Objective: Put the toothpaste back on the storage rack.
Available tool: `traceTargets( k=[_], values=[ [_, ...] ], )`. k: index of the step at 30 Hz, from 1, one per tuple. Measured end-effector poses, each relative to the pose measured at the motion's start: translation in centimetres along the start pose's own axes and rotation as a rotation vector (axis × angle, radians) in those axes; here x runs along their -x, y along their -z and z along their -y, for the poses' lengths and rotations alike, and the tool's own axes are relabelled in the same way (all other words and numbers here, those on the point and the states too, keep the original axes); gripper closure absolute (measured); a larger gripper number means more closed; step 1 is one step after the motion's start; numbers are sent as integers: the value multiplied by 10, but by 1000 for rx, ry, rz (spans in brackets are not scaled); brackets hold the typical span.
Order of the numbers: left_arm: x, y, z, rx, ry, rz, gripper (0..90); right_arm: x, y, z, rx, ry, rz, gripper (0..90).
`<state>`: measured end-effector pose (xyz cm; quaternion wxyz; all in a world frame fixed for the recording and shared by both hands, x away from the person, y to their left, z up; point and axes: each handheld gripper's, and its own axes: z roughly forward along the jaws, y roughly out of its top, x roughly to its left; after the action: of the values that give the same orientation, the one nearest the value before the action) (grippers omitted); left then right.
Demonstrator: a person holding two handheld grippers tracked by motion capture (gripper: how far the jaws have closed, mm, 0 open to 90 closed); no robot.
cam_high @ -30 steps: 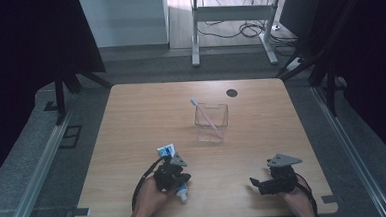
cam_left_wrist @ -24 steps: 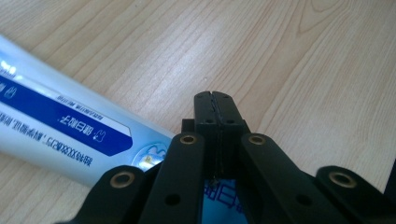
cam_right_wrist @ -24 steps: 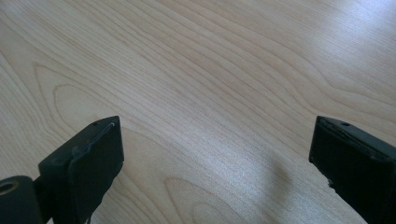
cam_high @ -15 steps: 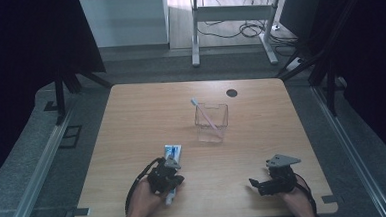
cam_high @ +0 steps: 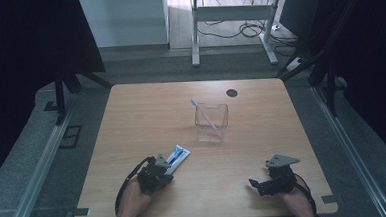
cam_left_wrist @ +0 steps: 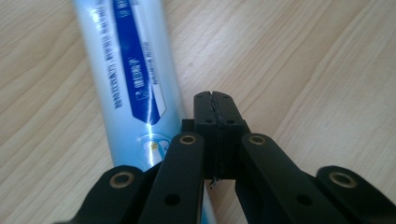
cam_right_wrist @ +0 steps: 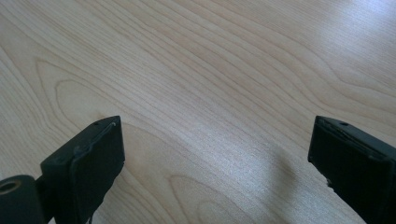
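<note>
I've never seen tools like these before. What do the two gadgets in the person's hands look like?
Both are black. The left gripper has two flat jaws on hinged black links with brass-coloured pivot rings, and a black cable loops back from it. The right gripper has blocky, flat-faced black jaws and carries a grey three-cornered plate on top. The forearms are bare, no sleeves showing.

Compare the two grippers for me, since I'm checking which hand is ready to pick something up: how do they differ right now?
The left gripper has its jaws pressed together with nothing between them; the right gripper has its jaws spread wide. The left gripper lies right beside the toothpaste tube; the right gripper faces bare table. Both are black, hand-held and low over the table near its front edge.
</note>
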<state>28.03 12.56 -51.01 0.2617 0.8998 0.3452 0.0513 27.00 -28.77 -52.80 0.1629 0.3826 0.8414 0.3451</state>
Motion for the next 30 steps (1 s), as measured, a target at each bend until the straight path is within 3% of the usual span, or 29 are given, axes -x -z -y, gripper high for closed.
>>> traceTargets(
  k=[5, 9, 12, 14, 18, 30],
  values=[
    [-4, 3, 1, 5, 10, 9, 891, 0, 0, 0, -1, 3, -1, 36],
    [-6, 11, -3, 18, 16, 15, 837, 0, 0, 0, 0, 0, -4, 40],
    [-7, 18, -9, 13, 9, -3, 789, 0, 0, 0, -3, 0, -4, 43],
    [-9, 23, -13, -1, -3, -31, 752, 0, 0, 0, -4, -2, -7, 46],
    [-17, 26, -20, -37, 3, -49, 691, 0, 0, 0, -5, -3, -7, 47],
    [-28, 7, -36, -133, 40, -29, 516, 2, 0, 1, -7, 1, -5, 47]
  ],
)
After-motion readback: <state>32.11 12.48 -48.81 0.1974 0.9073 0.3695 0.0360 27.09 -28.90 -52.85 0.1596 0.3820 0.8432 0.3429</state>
